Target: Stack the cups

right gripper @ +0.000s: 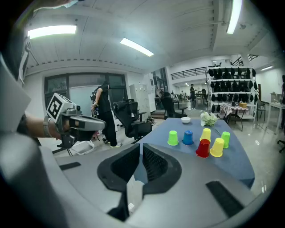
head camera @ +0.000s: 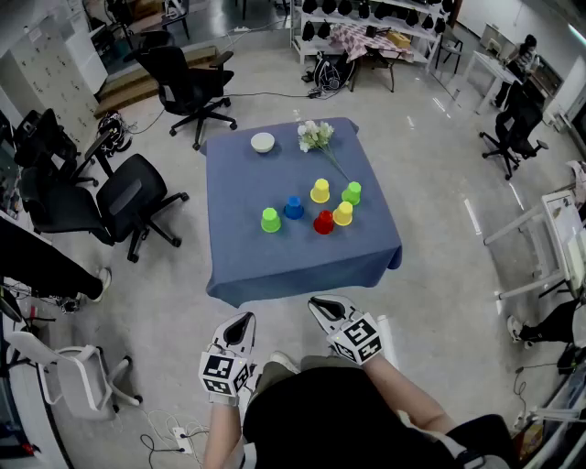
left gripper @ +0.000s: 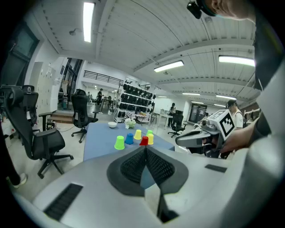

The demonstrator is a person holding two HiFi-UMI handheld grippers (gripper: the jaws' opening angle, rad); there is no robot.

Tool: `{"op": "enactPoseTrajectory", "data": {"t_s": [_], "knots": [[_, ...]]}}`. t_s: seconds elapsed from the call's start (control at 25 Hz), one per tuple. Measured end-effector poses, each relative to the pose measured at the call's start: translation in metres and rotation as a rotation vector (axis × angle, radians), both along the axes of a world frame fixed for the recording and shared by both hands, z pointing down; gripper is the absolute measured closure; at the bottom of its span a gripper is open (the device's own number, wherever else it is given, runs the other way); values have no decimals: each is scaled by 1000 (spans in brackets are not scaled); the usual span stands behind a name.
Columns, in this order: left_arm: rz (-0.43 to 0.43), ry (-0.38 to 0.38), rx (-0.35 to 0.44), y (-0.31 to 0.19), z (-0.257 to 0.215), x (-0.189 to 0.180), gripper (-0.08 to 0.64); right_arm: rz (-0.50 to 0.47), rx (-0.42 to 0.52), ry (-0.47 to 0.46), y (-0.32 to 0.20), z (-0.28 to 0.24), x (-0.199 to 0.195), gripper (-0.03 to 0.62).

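Observation:
Several plastic cups stand upside down on the blue-clothed table (head camera: 275, 169): a green cup (head camera: 270, 220), a blue cup (head camera: 293, 208), a red cup (head camera: 323, 223), two yellow cups (head camera: 320, 190) (head camera: 342, 213) and a second green cup (head camera: 352, 192). All stand apart, none stacked. My left gripper (head camera: 242, 319) and right gripper (head camera: 320, 305) hang close to the body, short of the table's near edge, both shut and empty. The left gripper view shows its shut jaw tips (left gripper: 145, 149) pointing at the red cup (left gripper: 144, 140). In the right gripper view the shut tips (right gripper: 140, 149) aim left of the green cup (right gripper: 173, 137).
At the table's far side lie a white bowl (head camera: 263, 142) and a bunch of white flowers (head camera: 316, 136). Black office chairs (head camera: 137, 197) (head camera: 188, 87) stand left of the table. A white frame (head camera: 549, 238) is at the right, and shelves (head camera: 366, 18) are at the back.

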State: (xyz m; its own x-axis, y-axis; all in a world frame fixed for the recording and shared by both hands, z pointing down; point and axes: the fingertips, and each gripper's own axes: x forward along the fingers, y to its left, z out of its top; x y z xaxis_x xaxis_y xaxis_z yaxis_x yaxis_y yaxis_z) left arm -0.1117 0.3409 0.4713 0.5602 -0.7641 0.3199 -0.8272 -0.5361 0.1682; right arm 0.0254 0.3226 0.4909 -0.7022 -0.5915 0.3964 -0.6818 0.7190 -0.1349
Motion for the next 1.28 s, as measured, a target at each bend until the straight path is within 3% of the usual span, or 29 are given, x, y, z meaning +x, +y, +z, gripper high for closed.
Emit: {"op": "enactPoseTrajectory", "data": {"t_s": [0.28,0.48,0.72,1.08,1.28], "knots": [[16,-3,-10,-10,10,-44,551,11,1,27,-5,5,-46,558],[42,-9,15,-21,7,-56,551,57,5,16,-15,1,-52,557],[1,-6,-13,-39,18,-74,551,128,-26,9,-40,12,-43,557],[-21,-30,-67,-102,30,-67,551,133,-88,-8,-114,26,-35,557],[-25,-51,-99,-154,25,-43,551,105,-113,-23,-171,22,-18,557]]}}
